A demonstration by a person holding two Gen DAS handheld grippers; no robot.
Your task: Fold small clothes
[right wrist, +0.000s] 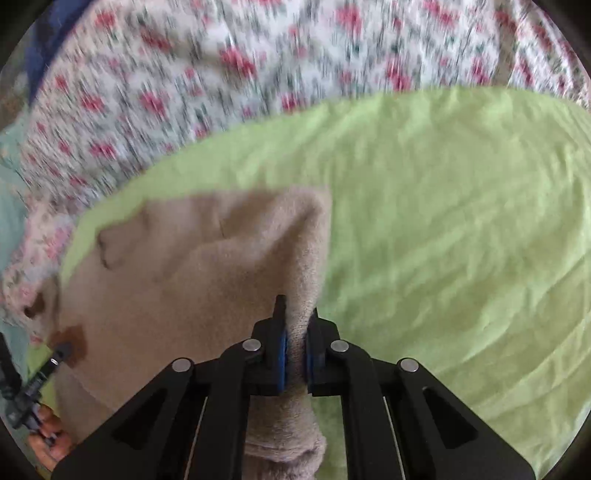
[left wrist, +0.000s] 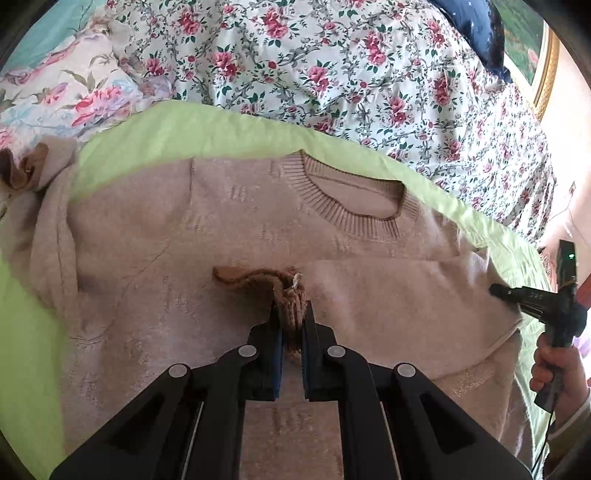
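A beige knit sweater (left wrist: 229, 221) lies on a light green sheet (left wrist: 192, 125), ribbed collar (left wrist: 351, 206) at the far side. One sleeve is folded across the chest, its brown cuff (left wrist: 258, 277) at the middle. My left gripper (left wrist: 291, 306) is shut on that brown cuff. My right gripper (left wrist: 495, 290) shows at the sweater's right edge in the left wrist view. In the right wrist view it (right wrist: 295, 310) is shut on a fold of the sweater's edge (right wrist: 306, 258), lifted off the green sheet (right wrist: 443, 221). The left gripper (right wrist: 61, 350) shows at the lower left there.
A floral bedspread (left wrist: 332, 66) covers the bed beyond the green sheet. A floral pillow (left wrist: 74, 88) lies at the far left, a dark blue cloth (left wrist: 476, 26) at the far right. A framed picture (left wrist: 543, 74) hangs at the right. The other sleeve (left wrist: 40, 177) is bunched at the left.
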